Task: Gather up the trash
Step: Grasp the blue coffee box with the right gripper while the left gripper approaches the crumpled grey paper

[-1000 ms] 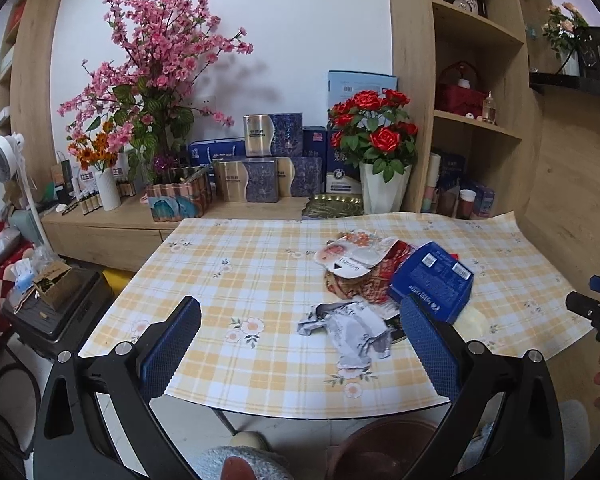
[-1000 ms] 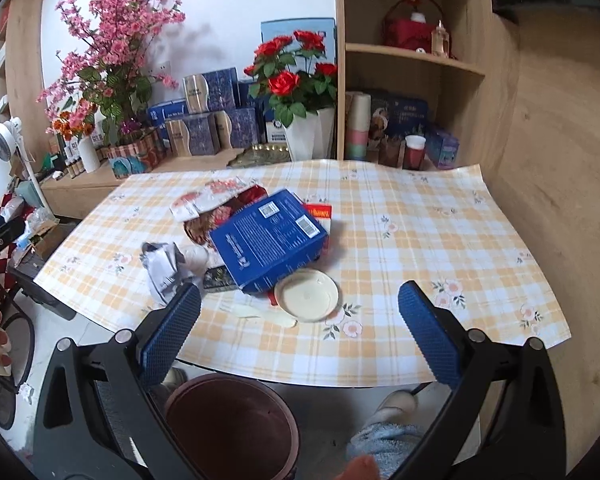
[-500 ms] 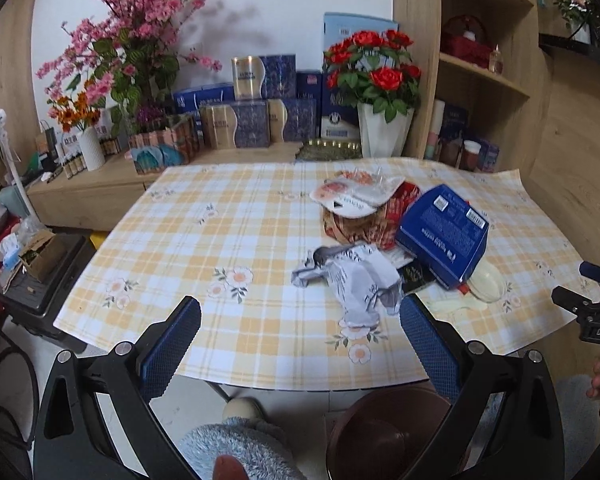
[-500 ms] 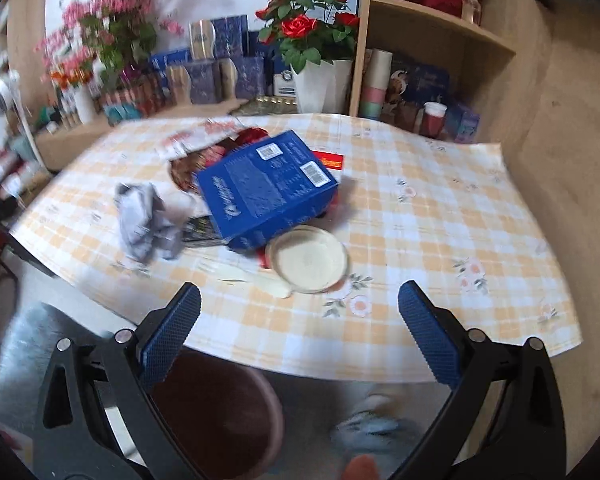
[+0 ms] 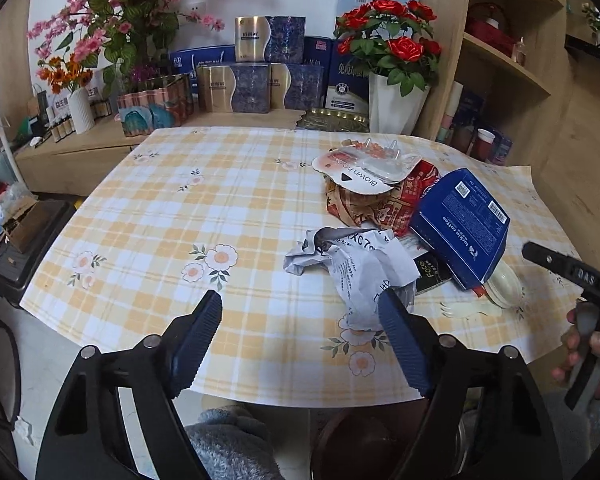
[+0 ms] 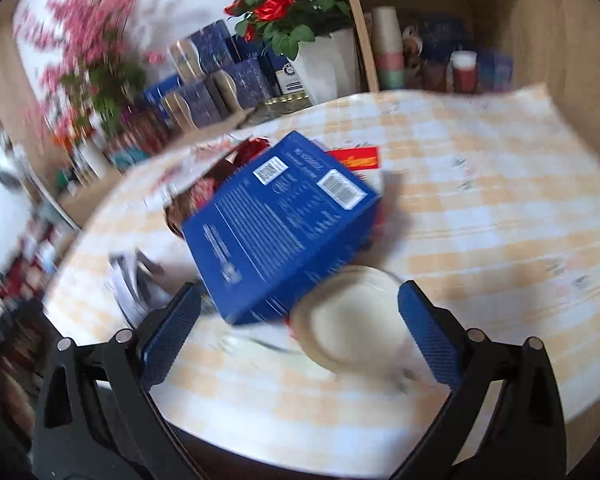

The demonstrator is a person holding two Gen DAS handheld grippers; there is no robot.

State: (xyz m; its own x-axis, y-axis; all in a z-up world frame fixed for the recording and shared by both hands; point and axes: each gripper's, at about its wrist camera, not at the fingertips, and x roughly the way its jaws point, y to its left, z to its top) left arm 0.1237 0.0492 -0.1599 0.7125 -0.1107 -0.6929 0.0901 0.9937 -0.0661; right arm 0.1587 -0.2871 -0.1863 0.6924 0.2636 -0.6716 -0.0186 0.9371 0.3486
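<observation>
Right view: motion-blurred, edges smeared.
Bin (image 5: 364, 440): below table (image 5: 220, 200) edge, mostly hidden.
Left gripper (image 5: 300, 334): tilted down, closing, empty, beside wrapper (image 5: 356, 268).
Right gripper (image 6: 300, 328): tilted down, closing, empty, over lid (image 6: 352, 320) by box (image 6: 280, 220).

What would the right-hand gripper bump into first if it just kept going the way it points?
Probably the round white lid lying between its closing jaws, with the blue box just beyond; blur makes depth uncertain.
</observation>
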